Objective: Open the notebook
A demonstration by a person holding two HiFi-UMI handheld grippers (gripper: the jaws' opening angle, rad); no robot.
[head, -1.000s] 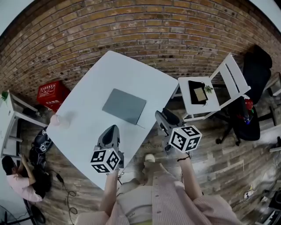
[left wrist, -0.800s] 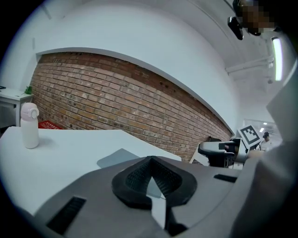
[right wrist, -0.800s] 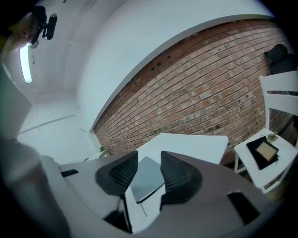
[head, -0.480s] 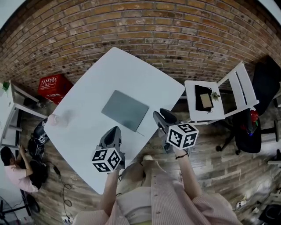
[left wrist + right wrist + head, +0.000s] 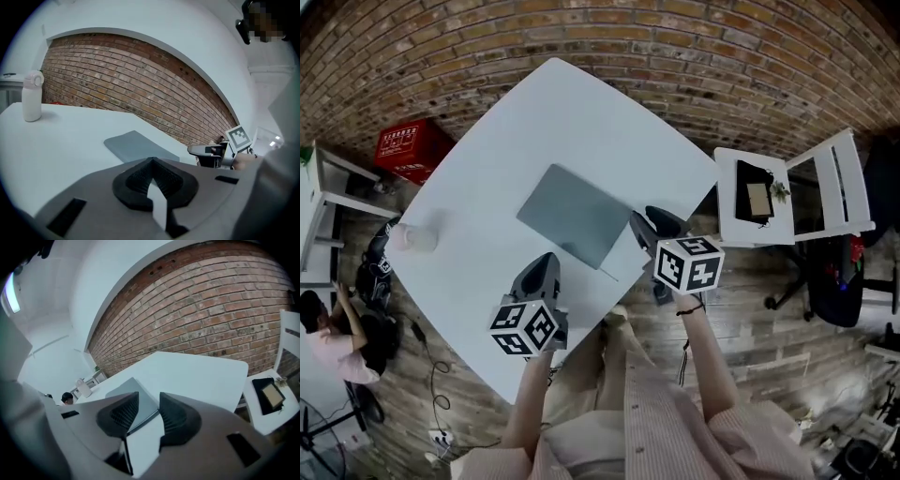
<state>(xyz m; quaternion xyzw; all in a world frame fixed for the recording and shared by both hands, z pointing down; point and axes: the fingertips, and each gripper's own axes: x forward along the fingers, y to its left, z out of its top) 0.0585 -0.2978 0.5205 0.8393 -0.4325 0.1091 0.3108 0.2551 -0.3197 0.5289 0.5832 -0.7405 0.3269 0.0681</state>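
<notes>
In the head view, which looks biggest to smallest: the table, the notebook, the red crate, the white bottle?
1. table
2. notebook
3. red crate
4. white bottle
The crate sits down on the floor, farther from the camera, so its real size is unsure.

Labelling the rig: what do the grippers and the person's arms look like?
Left gripper and right gripper both have grey bodies, black ribbed jaws and a white cube with black square markers. The shirt is pale pink-striped; a dark band circles the right wrist.
</notes>
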